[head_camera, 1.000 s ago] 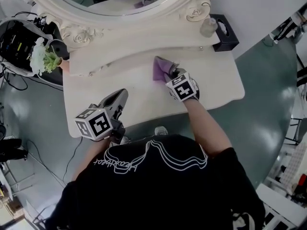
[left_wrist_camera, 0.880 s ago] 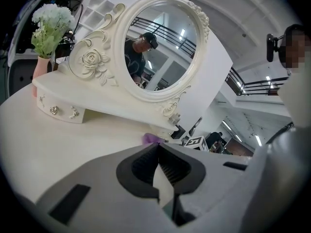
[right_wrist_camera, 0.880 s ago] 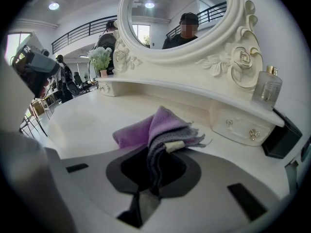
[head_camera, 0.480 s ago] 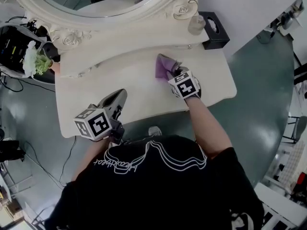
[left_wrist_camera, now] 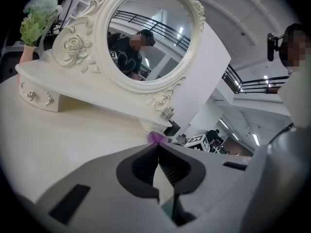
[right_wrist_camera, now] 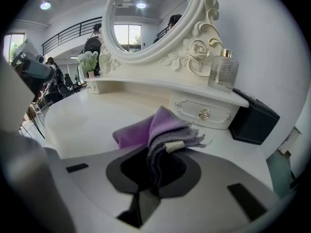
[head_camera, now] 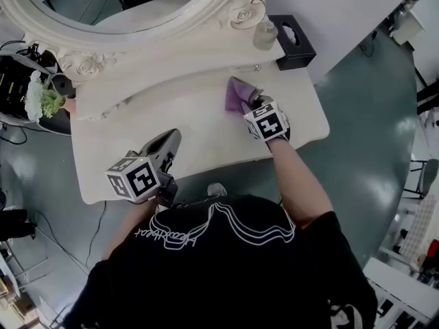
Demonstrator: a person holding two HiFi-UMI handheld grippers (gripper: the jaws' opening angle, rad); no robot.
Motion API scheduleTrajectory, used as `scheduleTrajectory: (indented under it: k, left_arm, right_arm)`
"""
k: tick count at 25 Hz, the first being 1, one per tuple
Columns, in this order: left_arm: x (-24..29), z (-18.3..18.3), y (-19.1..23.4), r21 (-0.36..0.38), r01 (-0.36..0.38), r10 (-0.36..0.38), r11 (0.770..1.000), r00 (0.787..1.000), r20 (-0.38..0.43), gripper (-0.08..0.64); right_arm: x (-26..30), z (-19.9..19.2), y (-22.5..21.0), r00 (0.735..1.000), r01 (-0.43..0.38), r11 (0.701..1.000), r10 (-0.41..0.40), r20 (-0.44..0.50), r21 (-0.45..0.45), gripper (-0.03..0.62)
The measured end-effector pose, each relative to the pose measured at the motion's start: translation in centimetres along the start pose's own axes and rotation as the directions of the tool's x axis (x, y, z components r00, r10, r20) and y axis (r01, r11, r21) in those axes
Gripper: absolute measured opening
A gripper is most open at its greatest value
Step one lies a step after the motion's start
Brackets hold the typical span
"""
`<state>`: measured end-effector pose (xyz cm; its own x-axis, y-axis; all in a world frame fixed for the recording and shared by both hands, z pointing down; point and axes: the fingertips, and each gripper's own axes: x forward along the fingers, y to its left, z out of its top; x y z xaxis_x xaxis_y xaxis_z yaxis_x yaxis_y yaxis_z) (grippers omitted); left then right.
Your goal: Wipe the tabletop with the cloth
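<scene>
The purple cloth (head_camera: pixel 236 96) sits bunched on the tabletop (head_camera: pixel 164 118), over toward the right back corner, just in front of the little drawer (right_wrist_camera: pixel 204 113) under the mirror shelf. The right gripper (head_camera: pixel 250 103) has its jaws clamped on a folded wad of it, and the rest of the cloth fans out flat ahead of the tips.

If it were me, I'd press that loose part down so more of it drags on the surface, then sweep long strokes left across the bare wood. I'd watch the perfume bottle (head_camera: pixel 265 34) and the black box (head_camera: pixel 293 38) up on the shelf edge, since a high swing could clip them.

The left gripper (head_camera: pixel 170 141) hovers over the near edge with its jaws closed tip to tip on nothing, well clear of the wiping path.
</scene>
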<state>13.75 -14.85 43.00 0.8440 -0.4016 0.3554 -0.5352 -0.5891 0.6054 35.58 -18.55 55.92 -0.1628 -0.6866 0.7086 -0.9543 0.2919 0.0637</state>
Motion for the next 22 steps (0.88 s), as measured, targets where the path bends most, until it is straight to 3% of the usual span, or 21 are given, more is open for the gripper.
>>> scheduleTrajectory:
  k: [22]
  left_arm:
    - [5.1,-1.3,-2.3,0.030,0.055,-0.052,0.998,0.996,-0.067,0.005]
  right_arm:
    - [-3.6,-4.5,-9.8,0.989,0.145,0.985,-0.145,-0.005,0.095,0.049]
